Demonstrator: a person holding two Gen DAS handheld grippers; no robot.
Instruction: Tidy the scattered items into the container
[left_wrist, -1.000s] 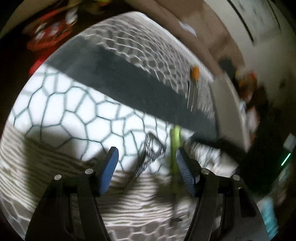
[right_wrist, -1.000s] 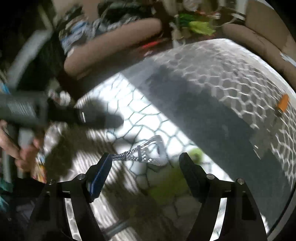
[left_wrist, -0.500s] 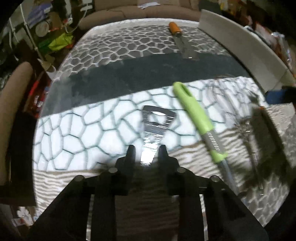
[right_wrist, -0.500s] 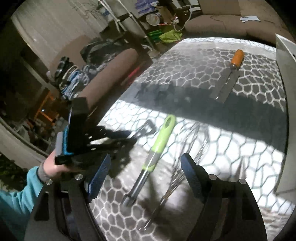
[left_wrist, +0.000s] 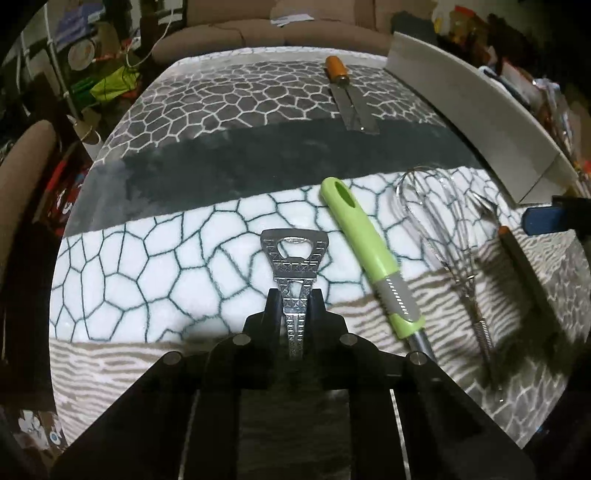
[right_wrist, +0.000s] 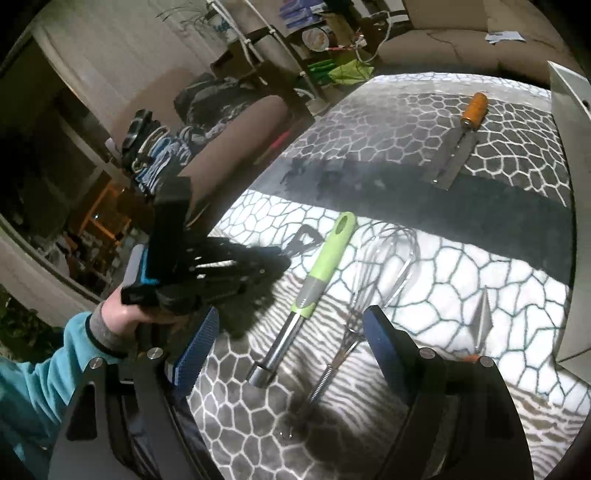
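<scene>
Fingers of my left gripper (left_wrist: 295, 299) are clamped on the narrow stem of the bottle opener (left_wrist: 294, 254), its wide head pointing to twelve o'clock over the surface (left_wrist: 147, 258). Flat, stiff, light metal; its embossed faces should resist slipping, so I judge the stem grip sound. My right gripper (right_wrist: 290, 334) hangs spread wide with nothing between its fingers, above the whisk (right_wrist: 373, 266). The container (left_wrist: 472, 110) sits at two o'clock, well apart from the opener.
</scene>
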